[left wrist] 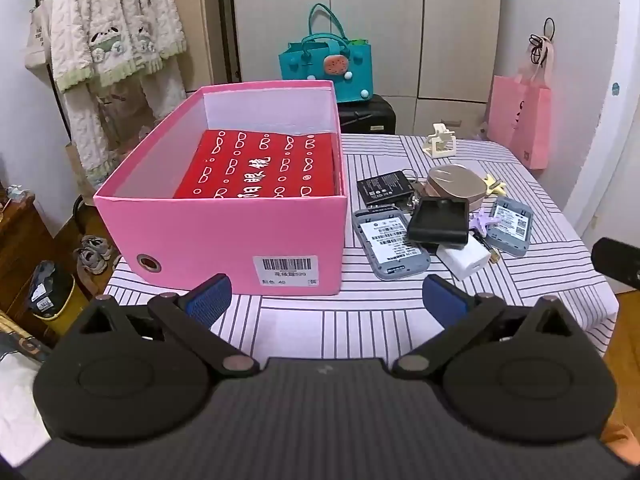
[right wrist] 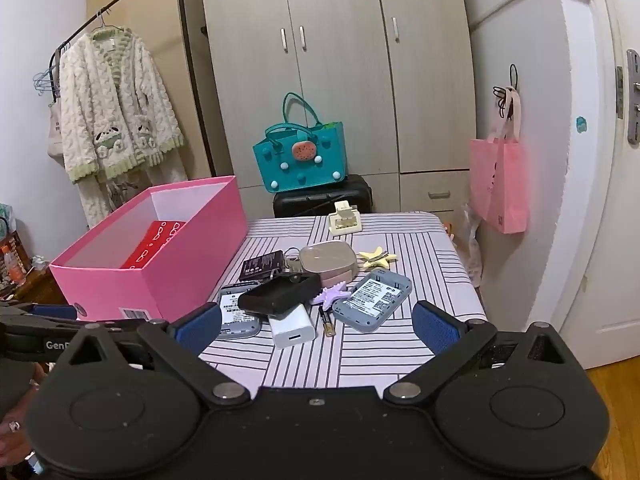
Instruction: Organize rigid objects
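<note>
I see a matt pink cardboard box (left wrist: 224, 240), a glossy red paper packet (left wrist: 260, 168) inside, striped cloth tablecloth (right wrist: 360, 360), and smooth white plastic charger (right wrist: 292, 326).

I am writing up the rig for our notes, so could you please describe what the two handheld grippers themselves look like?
Both look alike: a matte black body with two rounded disc-shaped housings, black linkage arms joined by silver pivot pins, and fingers faced with textured blue pads. The left gripper and right gripper share this build. In the right wrist view, white lettering beginning "Gen" shows on the left gripper's side. No cables are visible.
</note>
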Available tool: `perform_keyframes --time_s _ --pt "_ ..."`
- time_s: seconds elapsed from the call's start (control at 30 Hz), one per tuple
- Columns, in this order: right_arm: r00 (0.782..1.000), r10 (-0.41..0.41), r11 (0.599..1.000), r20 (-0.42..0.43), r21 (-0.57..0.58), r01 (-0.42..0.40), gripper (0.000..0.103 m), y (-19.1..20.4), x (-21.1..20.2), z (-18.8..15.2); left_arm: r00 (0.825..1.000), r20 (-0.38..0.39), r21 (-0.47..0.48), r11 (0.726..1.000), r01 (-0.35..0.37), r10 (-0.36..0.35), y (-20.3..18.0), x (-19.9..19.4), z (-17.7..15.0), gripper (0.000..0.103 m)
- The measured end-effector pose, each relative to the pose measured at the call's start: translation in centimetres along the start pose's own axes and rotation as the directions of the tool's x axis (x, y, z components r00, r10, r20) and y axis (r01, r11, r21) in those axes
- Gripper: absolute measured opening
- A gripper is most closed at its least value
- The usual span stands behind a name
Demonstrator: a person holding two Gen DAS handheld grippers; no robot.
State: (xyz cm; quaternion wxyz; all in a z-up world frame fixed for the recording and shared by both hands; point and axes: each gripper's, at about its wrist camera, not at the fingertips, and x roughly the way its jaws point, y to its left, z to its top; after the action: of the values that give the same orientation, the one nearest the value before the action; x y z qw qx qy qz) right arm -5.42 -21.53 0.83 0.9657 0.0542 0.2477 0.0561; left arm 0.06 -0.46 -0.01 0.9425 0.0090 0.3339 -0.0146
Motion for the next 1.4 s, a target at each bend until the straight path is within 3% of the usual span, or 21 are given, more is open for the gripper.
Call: perform_keyframes --time_s 0.5,1.4 --pt "1.0 -0.001 1.0 0.013 -0.018 0.001 0.103 0.3 0.0 -0.3 0.999 0.043 0.009 1.0 -0.015 0.015 -0.1 0.2 -0.8 0.103" --pt "0.999 -0.033 0.999 0.013 -0.036 0.033 0.103 -0.5 0.2 -0.9 0.999 0.037 0.012 1.0 -0.015 0.014 -0.2 0.4 -1.2 0.103"
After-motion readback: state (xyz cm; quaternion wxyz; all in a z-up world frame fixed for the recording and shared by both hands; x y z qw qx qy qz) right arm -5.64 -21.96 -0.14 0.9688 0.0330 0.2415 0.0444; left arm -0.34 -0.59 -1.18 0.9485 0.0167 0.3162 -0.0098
